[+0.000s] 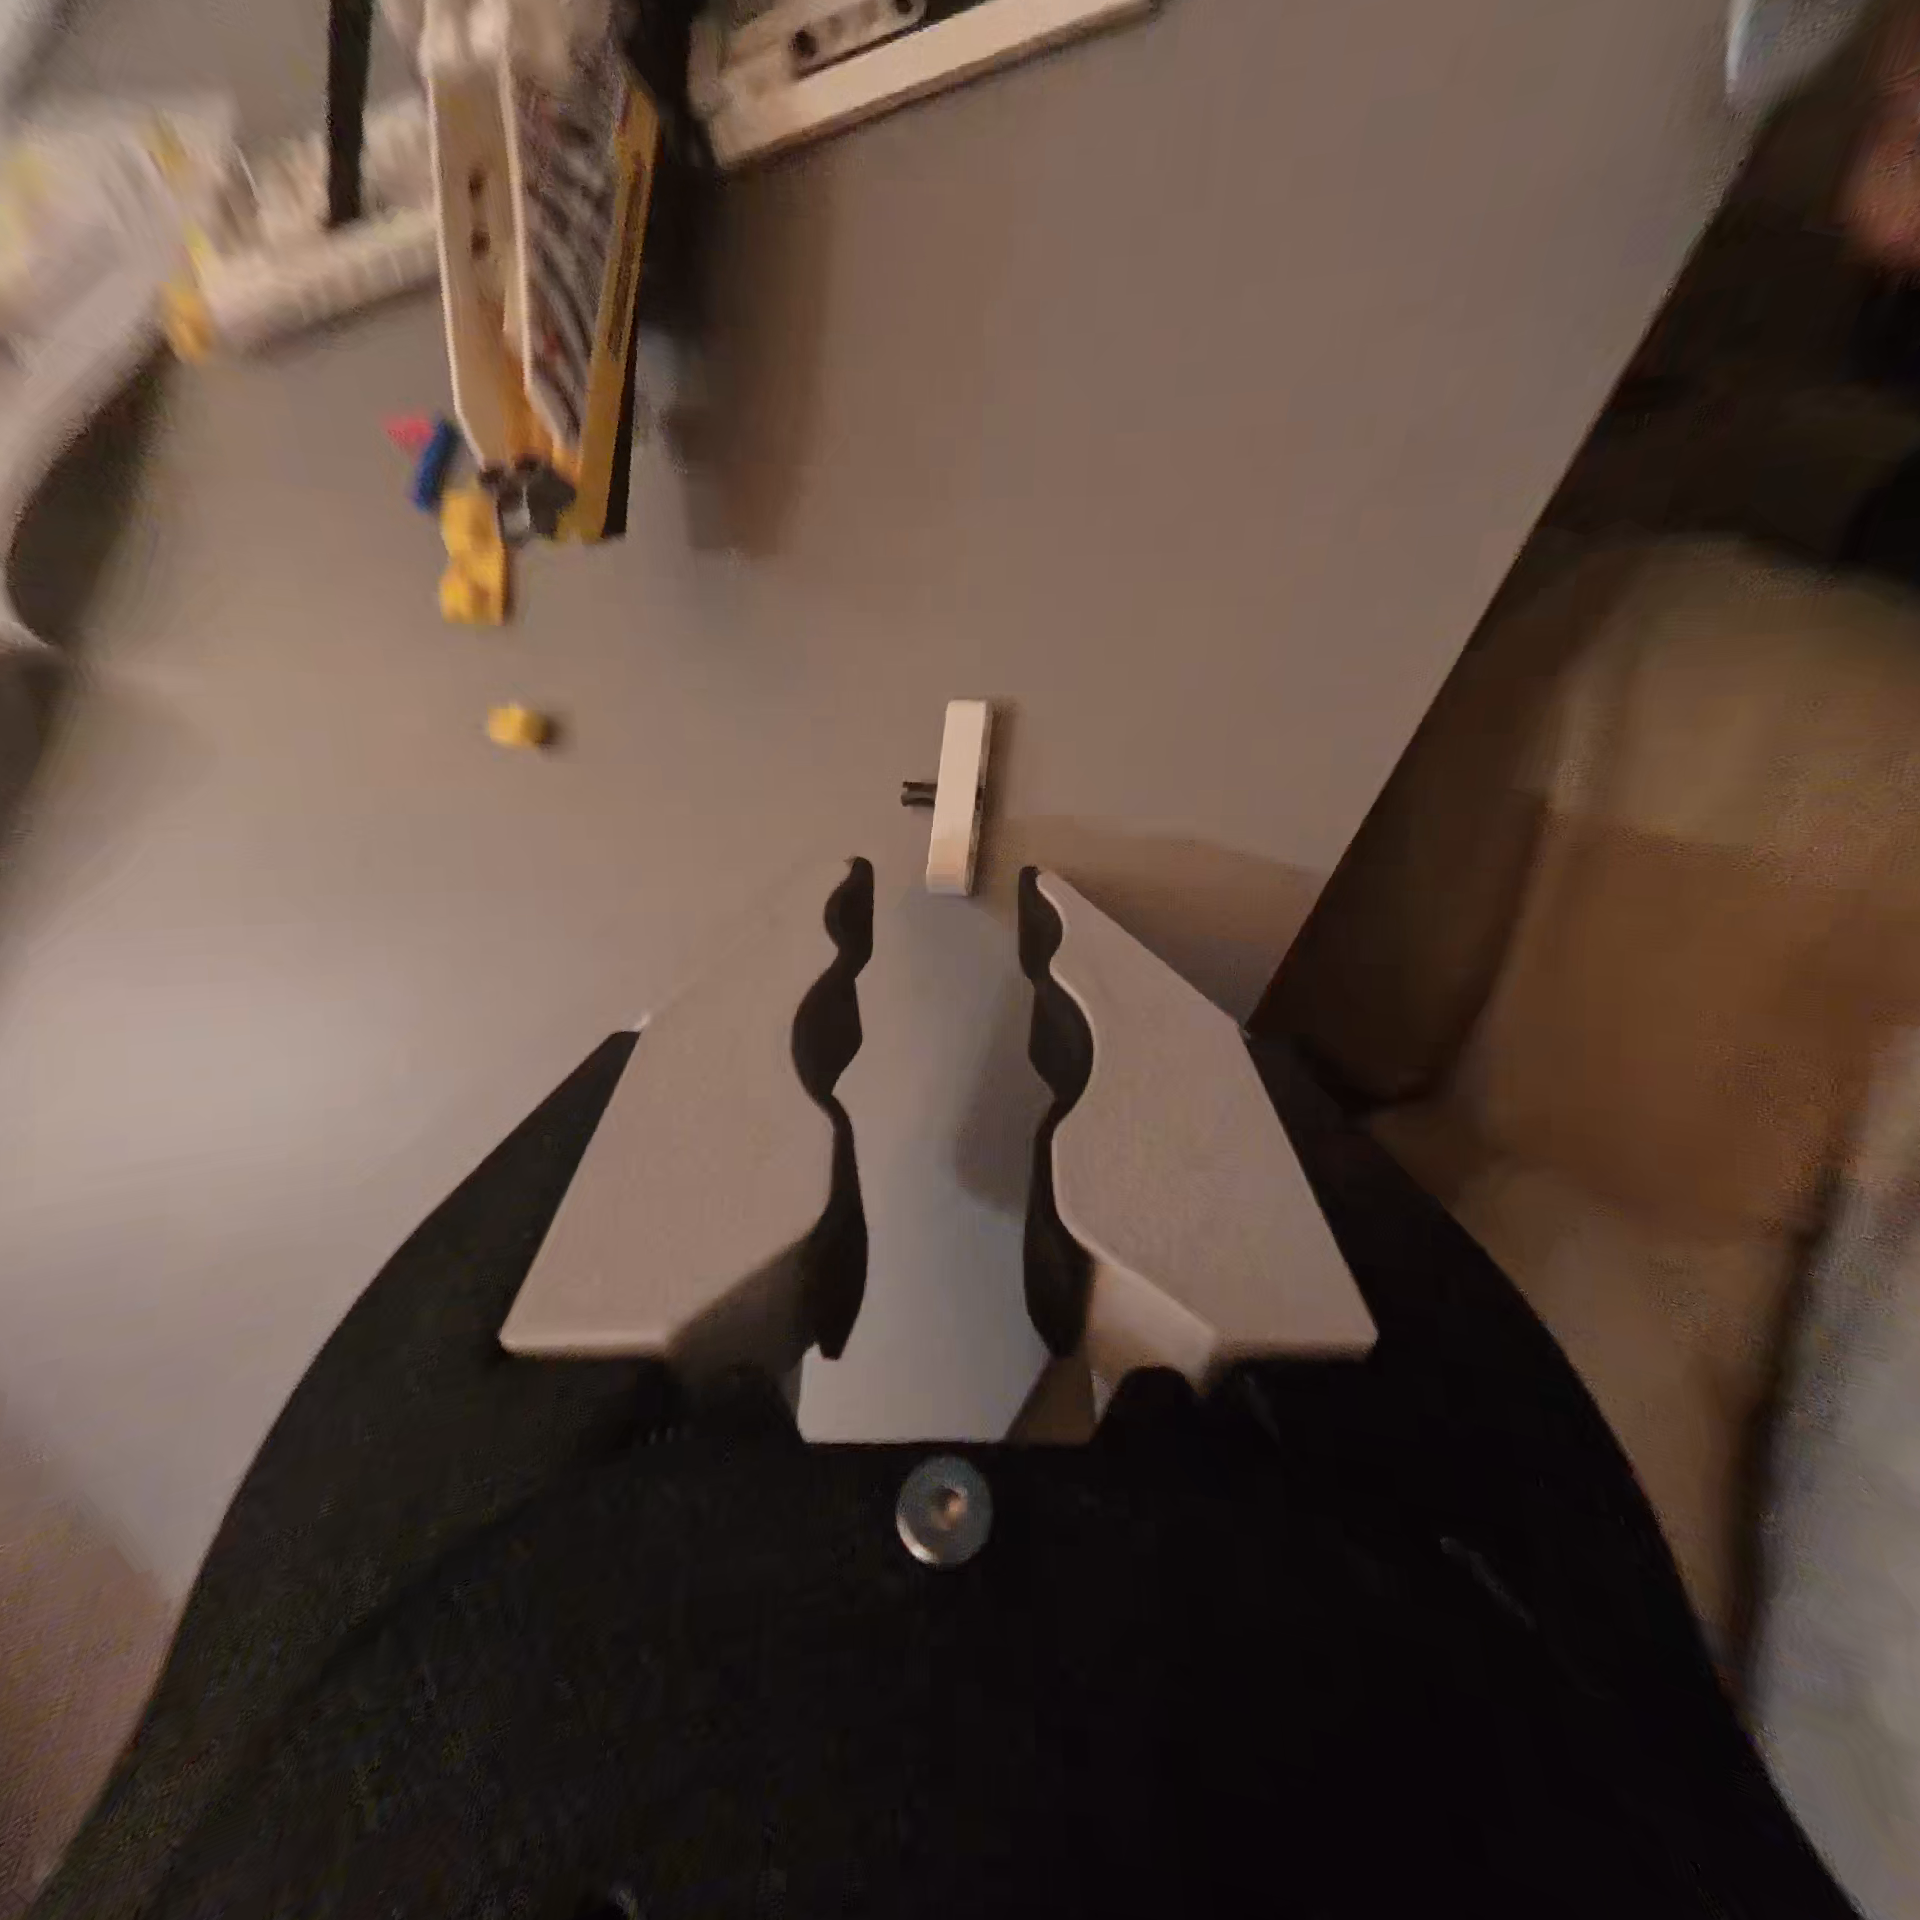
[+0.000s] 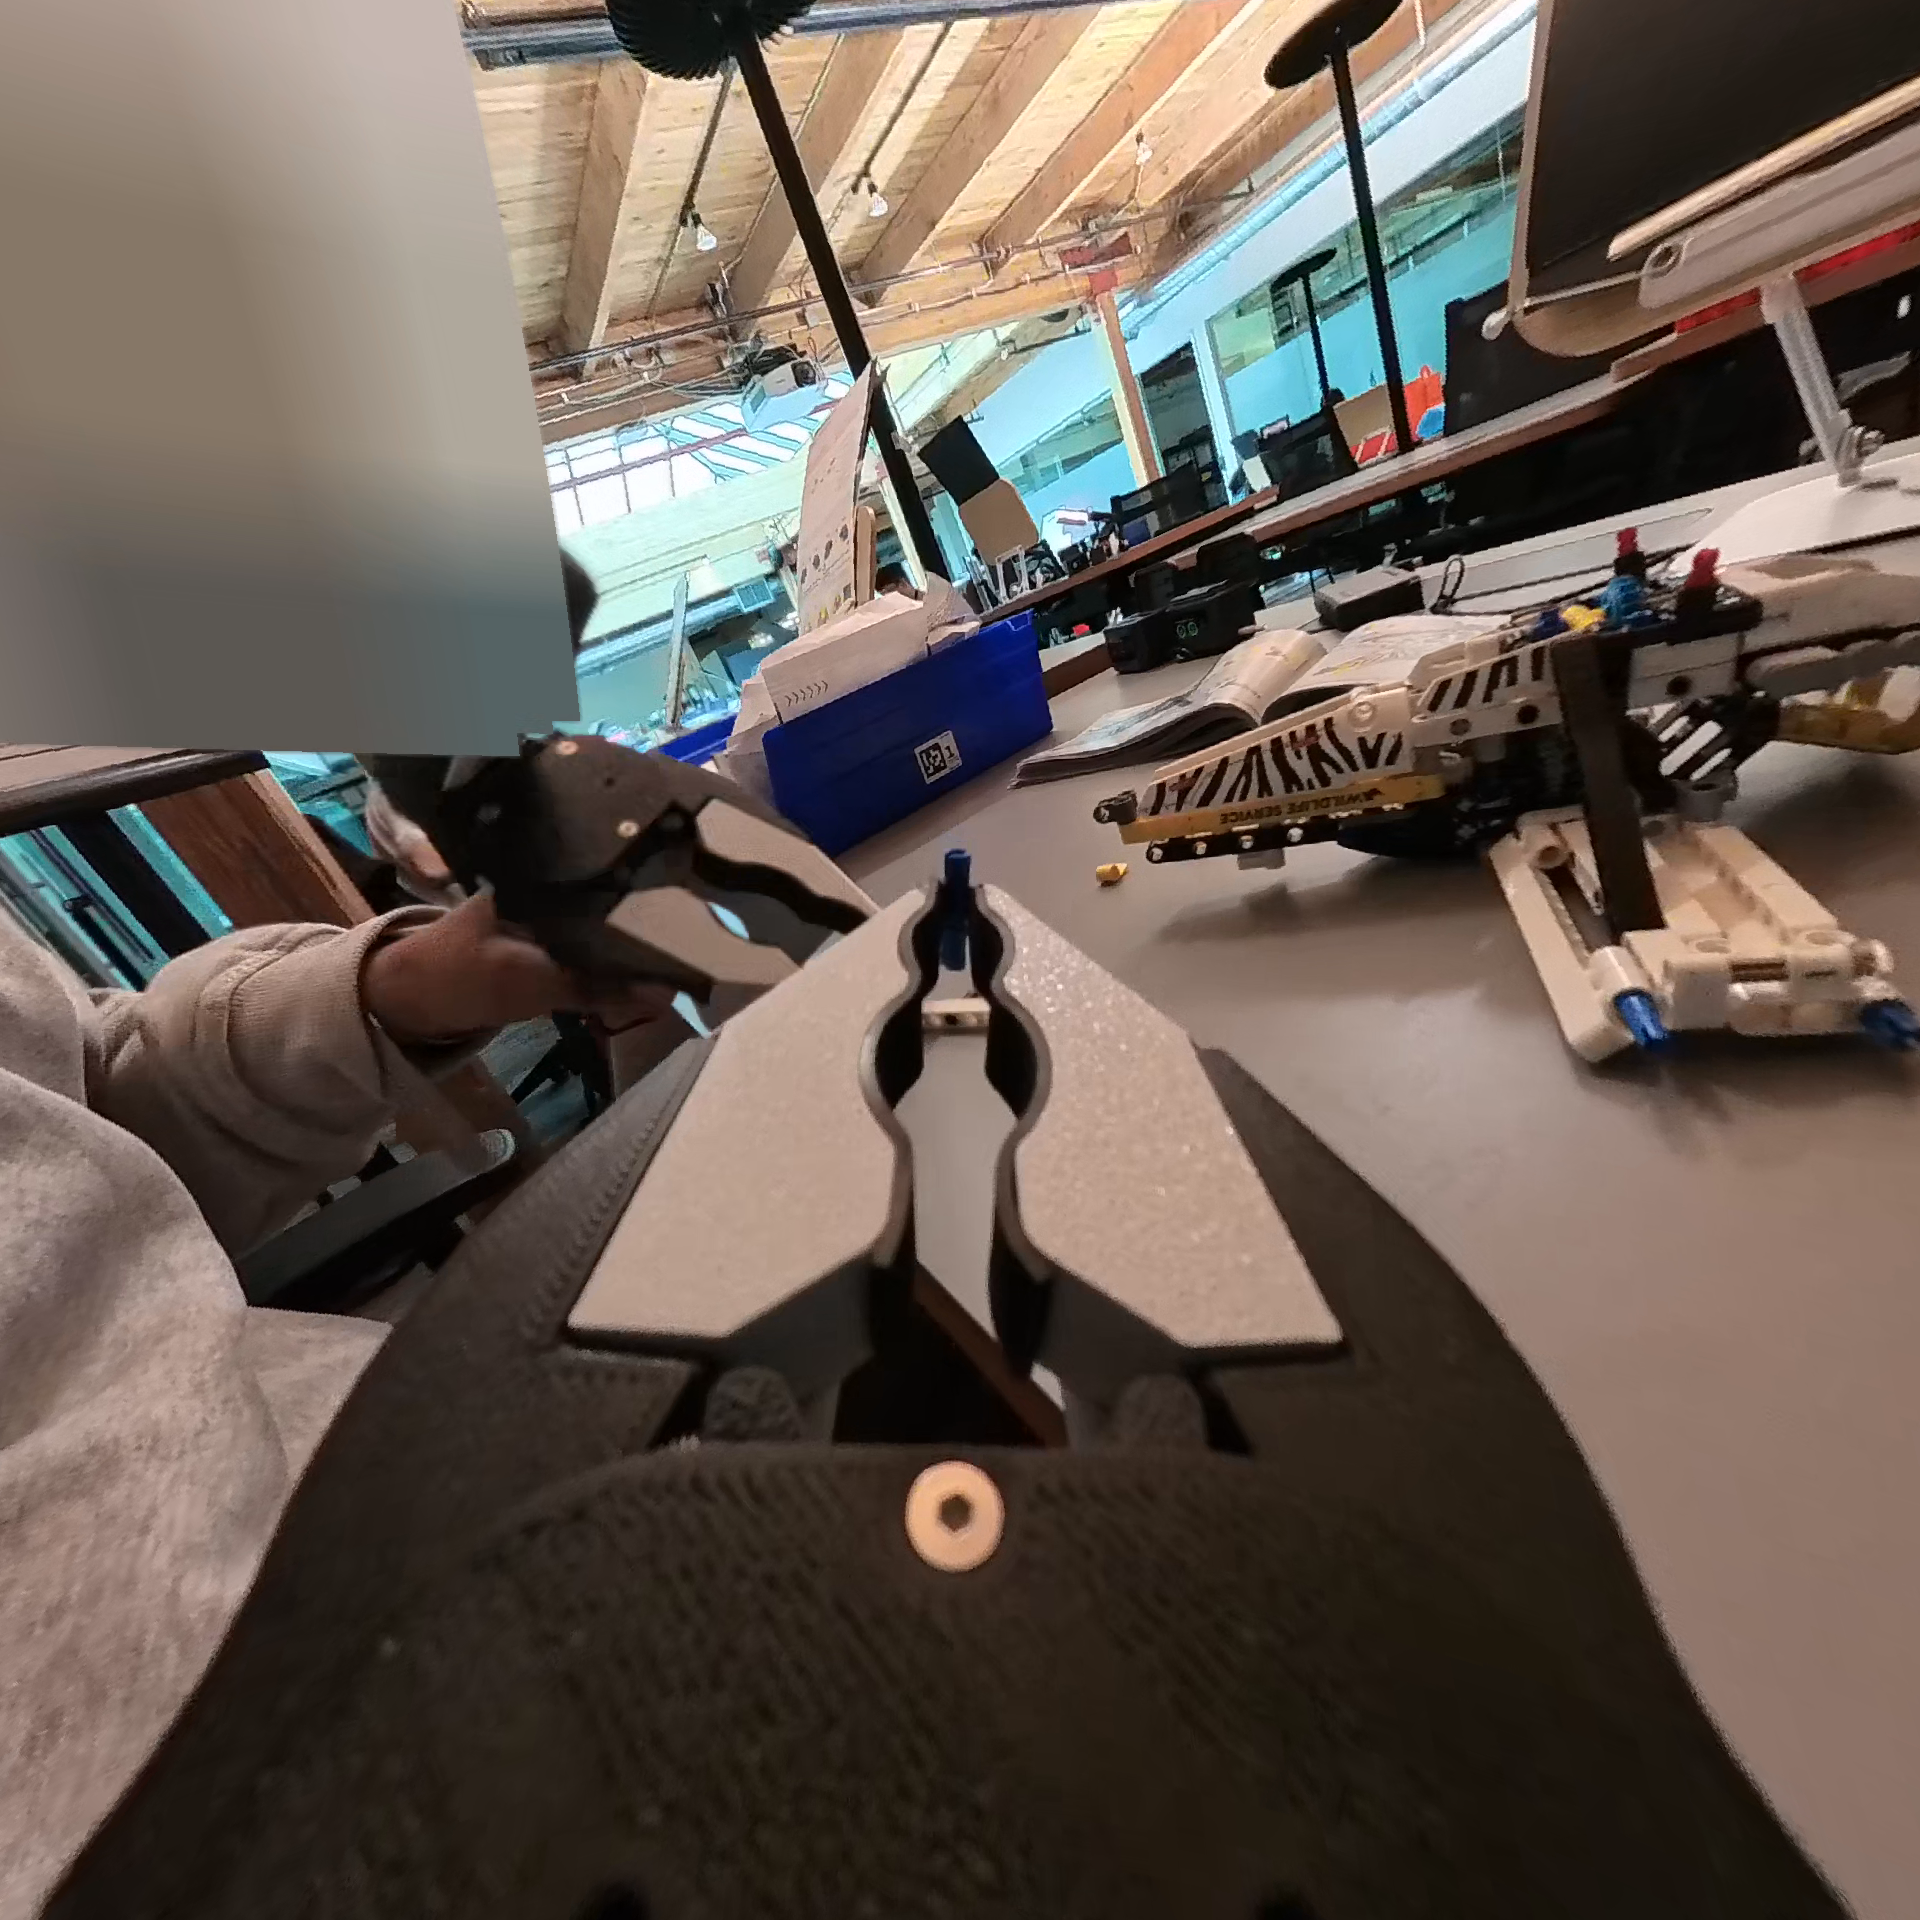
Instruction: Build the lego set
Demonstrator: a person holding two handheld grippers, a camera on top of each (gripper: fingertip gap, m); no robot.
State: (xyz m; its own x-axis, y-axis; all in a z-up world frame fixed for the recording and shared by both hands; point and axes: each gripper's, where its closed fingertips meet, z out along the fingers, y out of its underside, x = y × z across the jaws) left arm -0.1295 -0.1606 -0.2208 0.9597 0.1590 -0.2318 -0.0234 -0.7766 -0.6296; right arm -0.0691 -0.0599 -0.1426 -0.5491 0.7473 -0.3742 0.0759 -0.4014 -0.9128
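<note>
In the left wrist view my left gripper [image 1: 943, 878] is open and empty, its tips just short of a small white beam [image 1: 961, 795] with a dark pin in its side, lying on the grey table [image 1: 1143, 468]. In the right wrist view my right gripper [image 2: 956, 904] is shut on a small blue pin [image 2: 955, 906] that stands upright between the tips. The white beam [image 2: 956, 1016] lies on the table just past them. The left gripper [image 2: 727, 883] shows at left, held by a hand. The partly built zebra-striped lego model [image 2: 1455, 769] lies at right; it also shows in the left wrist view [image 1: 551, 260].
Loose yellow, blue and red pieces [image 1: 473, 551] and one small yellow piece [image 1: 516, 724] lie left of the white beam. An open instruction booklet [image 2: 1226, 686], a blue bin [image 2: 904, 727] and a monitor stand [image 2: 1849, 457] are at the back. The table edge [image 1: 1455, 727] runs at right. The grippers' ends are close to 15 cm from one another. It is some 15 cm from my right tips to the partly built zebra-striped lego model [image 2: 1455, 769]. It turns up in the left wrist view [image 1: 631, 46] as well.
</note>
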